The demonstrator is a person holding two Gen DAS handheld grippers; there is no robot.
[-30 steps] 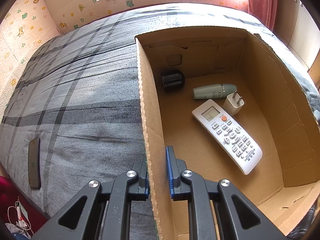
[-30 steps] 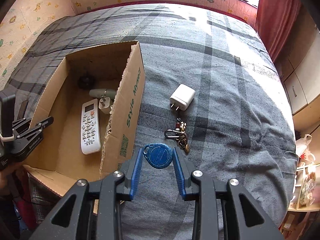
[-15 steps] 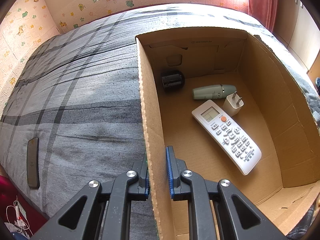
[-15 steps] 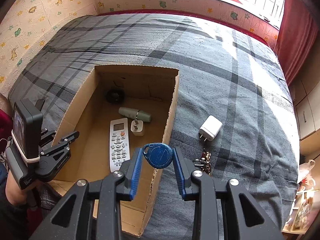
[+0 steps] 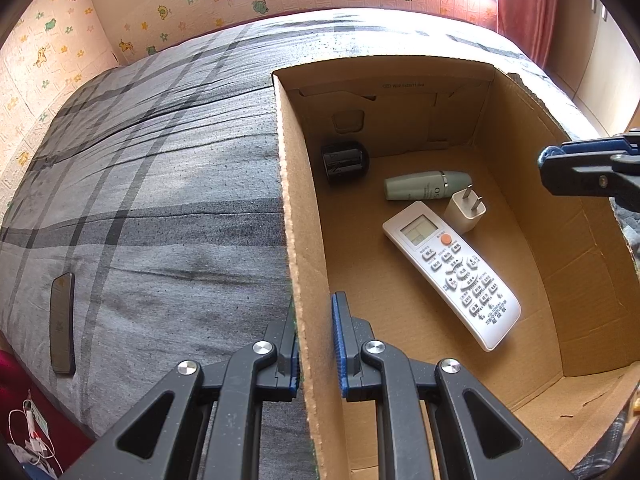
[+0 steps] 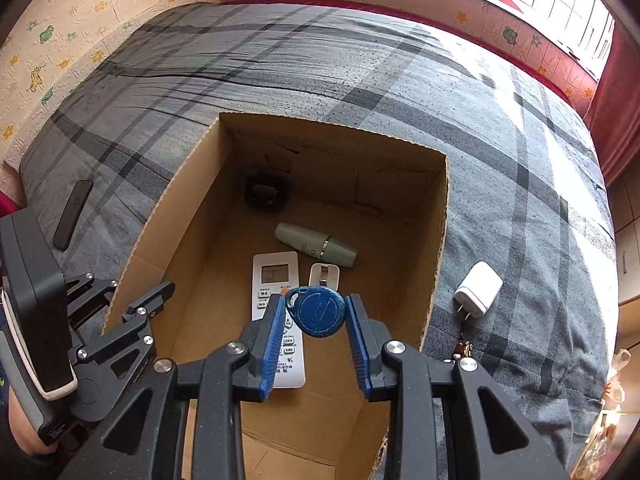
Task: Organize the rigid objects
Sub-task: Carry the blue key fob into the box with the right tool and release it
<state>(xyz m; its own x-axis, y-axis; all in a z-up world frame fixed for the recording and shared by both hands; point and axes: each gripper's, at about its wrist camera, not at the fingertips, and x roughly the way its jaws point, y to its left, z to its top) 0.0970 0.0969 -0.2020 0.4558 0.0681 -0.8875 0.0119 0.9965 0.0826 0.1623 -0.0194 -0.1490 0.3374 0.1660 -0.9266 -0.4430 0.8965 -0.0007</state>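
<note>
Over the bed, from the left view, the left gripper (image 5: 314, 344) pinches the box (image 5: 298, 240) wall. From the right view, the right gripper (image 6: 314, 320) clasps a blue tag (image 6: 318, 312), hanging directly above the box's open floor, remote (image 6: 276, 280) beneath.

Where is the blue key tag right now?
In the right wrist view, the blue key tag is pinched in the right gripper, above the cardboard box and its white remote.
</note>
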